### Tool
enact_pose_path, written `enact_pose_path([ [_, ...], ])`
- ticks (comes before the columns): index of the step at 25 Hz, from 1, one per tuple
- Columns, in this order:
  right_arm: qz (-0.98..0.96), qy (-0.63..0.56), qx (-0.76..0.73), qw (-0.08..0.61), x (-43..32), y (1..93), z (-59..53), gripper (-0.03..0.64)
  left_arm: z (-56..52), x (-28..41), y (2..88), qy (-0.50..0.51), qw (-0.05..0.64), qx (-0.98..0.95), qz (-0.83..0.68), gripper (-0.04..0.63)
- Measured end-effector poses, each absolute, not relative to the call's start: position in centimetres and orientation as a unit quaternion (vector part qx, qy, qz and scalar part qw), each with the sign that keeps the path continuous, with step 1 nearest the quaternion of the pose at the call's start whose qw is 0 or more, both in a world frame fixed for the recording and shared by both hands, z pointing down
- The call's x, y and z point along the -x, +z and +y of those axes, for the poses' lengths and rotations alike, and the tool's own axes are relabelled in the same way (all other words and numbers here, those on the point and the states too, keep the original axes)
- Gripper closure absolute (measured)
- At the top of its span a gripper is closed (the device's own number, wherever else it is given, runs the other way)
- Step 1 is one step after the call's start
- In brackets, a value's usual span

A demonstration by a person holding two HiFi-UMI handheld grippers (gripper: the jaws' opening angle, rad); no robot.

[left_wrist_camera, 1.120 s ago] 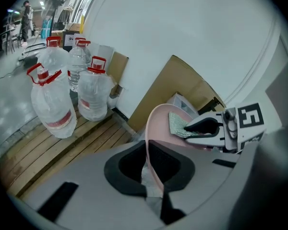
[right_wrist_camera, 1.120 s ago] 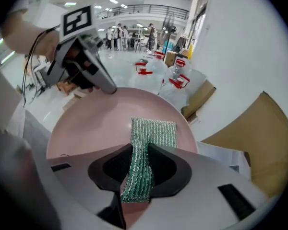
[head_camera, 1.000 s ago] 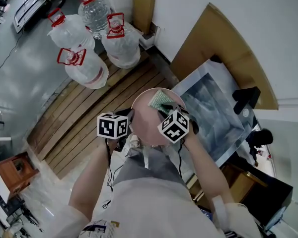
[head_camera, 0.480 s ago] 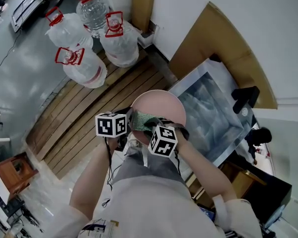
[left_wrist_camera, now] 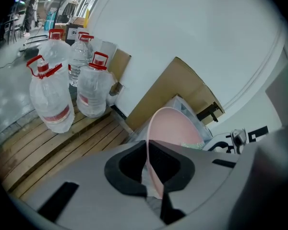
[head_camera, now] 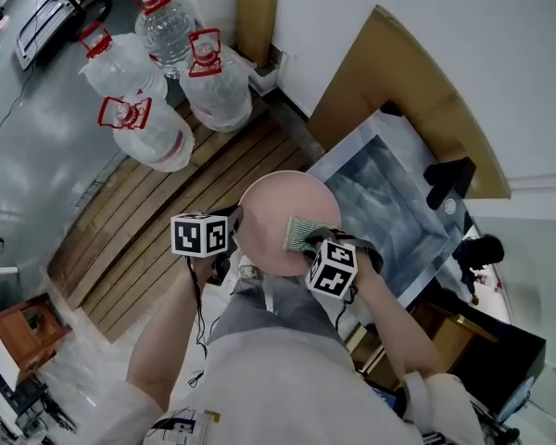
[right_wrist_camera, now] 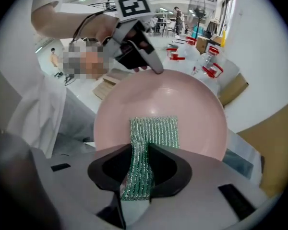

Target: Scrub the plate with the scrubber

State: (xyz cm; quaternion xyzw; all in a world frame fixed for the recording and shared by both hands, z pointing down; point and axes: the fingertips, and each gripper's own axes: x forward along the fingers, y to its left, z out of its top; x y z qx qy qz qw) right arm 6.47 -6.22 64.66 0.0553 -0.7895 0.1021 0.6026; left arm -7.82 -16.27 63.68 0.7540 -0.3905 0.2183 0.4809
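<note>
A round pink plate (head_camera: 271, 213) is held up in front of the person, my left gripper (head_camera: 234, 228) shut on its left rim. In the left gripper view the plate (left_wrist_camera: 175, 128) stands edge-on between the jaws of that gripper (left_wrist_camera: 150, 174). My right gripper (head_camera: 311, 246) is shut on a green striped scrubber (head_camera: 304, 234), whose free end lies flat against the plate's lower right face. The right gripper view shows the scrubber (right_wrist_camera: 154, 131) running from that gripper (right_wrist_camera: 140, 176) onto the plate (right_wrist_camera: 173, 97), with the left gripper (right_wrist_camera: 156, 69) at the far rim.
Several large water jugs (head_camera: 156, 123) with red handles stand on a wooden plank platform (head_camera: 157, 221). A cardboard sheet (head_camera: 403, 77) and a framed panel (head_camera: 389, 193) lean on the white wall. A brown box (head_camera: 23, 327) sits at lower left.
The right gripper dragged the scrubber from the plate's top down to its lower left, then across to the lower right. The left gripper and plate stayed almost still.
</note>
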Motion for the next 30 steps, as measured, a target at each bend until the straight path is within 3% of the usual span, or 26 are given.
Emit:
enact_pose_path([
  [5,-0.784,0.079,-0.183,0.588,-6.5,65.1,-12.4,0.482,-15.9,7.6,63.7,0.229,0.473,-0.761,-0.381,0.565],
  [10,-0.792,0.117,-0.217,0.558,-4.2,64.9,-16.5,0.479,-15.7,7.6,63.7,0.220,0.482,-0.756,-0.383,0.564],
  [14,-0.821,0.144,-0.178,0.522,-0.5,64.4,-16.2,0.477,-15.8,7.7,63.7,0.213,0.487,-0.750,-0.393,0.565],
  [20,-0.825,0.092,-0.023,0.557,3.5,64.6,-9.0,0.476,-16.2,8.5,63.8,0.197,0.502,-0.737,-0.407,0.565],
  [23,-0.815,0.072,0.034,0.574,2.9,64.9,-5.0,0.476,-16.0,8.4,64.1,0.209,0.498,-0.739,-0.403,0.565],
  [30,-0.791,0.161,0.030,0.590,-3.4,64.1,-2.9,0.480,-15.7,8.6,63.6,0.204,0.502,-0.745,-0.389,0.565],
])
